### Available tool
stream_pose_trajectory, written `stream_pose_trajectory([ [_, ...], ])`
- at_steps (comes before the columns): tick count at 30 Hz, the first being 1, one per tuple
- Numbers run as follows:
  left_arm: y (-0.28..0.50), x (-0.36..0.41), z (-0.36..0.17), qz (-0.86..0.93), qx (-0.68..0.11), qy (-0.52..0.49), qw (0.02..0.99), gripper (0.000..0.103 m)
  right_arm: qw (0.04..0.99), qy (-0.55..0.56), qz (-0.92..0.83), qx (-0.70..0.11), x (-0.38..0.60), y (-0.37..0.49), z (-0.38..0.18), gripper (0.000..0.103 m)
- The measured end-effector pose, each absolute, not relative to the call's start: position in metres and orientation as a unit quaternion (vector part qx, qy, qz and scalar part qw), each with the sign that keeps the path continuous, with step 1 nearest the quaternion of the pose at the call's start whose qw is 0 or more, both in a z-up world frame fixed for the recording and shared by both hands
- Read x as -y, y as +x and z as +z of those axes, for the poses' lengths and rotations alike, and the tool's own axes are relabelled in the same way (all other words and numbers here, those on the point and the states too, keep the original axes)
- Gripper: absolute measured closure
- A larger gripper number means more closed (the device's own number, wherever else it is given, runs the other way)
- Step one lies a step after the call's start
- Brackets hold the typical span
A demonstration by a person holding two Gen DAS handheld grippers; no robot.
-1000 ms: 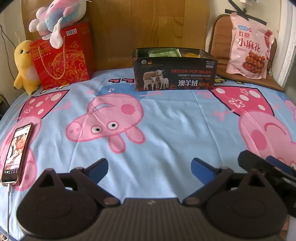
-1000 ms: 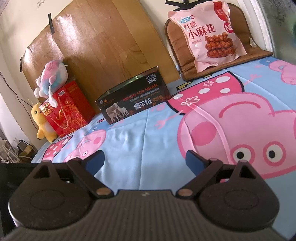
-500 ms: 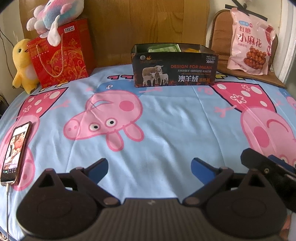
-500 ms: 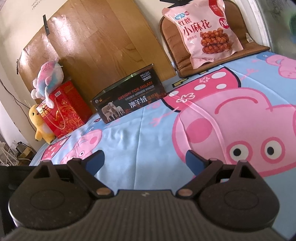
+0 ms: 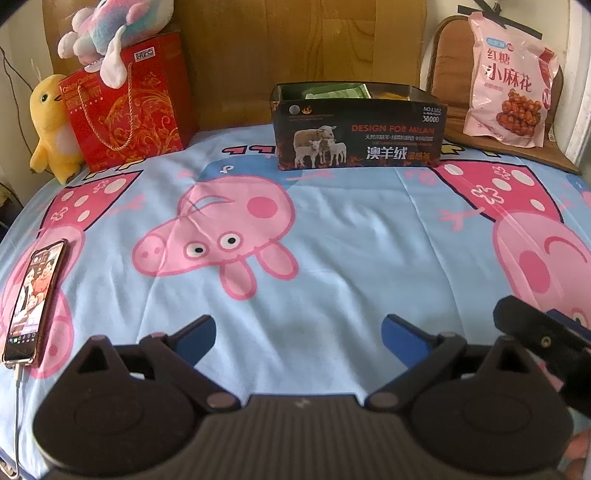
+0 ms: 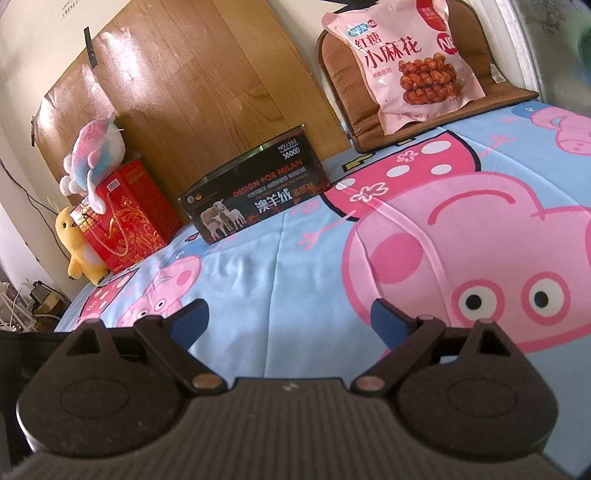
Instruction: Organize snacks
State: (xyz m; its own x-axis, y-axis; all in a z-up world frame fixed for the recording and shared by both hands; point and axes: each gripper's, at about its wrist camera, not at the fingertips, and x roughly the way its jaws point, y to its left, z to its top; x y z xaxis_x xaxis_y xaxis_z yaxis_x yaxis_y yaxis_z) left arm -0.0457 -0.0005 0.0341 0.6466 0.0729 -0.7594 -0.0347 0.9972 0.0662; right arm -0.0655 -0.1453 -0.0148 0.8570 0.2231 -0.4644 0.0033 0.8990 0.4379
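A black open box (image 5: 358, 127) with a sheep picture stands at the far side of the bed, with green and yellow packets showing inside; it also shows in the right wrist view (image 6: 255, 194). A pink snack bag (image 5: 511, 75) leans on a brown cushion at the far right, also seen in the right wrist view (image 6: 406, 61). My left gripper (image 5: 298, 334) is open and empty above the near sheet. My right gripper (image 6: 290, 319) is open and empty; it shows in the left wrist view at the lower right (image 5: 546, 339).
A phone (image 5: 35, 299) with a lit screen lies on the sheet at the left, with a cable. A red gift bag (image 5: 127, 103) with a plush toy (image 5: 114, 26) on top and a yellow plush (image 5: 50, 125) stand at the far left. A wooden board (image 6: 199, 85) stands behind.
Both grippers have tilted slightly, so the far objects shift a little in view. Both stay open and empty.
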Motion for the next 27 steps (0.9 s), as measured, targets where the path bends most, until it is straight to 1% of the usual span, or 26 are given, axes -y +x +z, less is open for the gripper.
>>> stream_pose_trajectory([
  [16,-0.0458,-0.0022,0.0338,0.030,-0.419,0.023,0.907,0.003,0.940,0.213,0.060,-0.261,0.1445,-0.0649,-0.0149,0.007],
  [27,-0.0467,-0.0060,0.0370,0.033,-0.410,0.019,0.911,0.001,0.942,0.204,0.060,-0.261,0.1408,-0.0624,-0.0116,0.007],
])
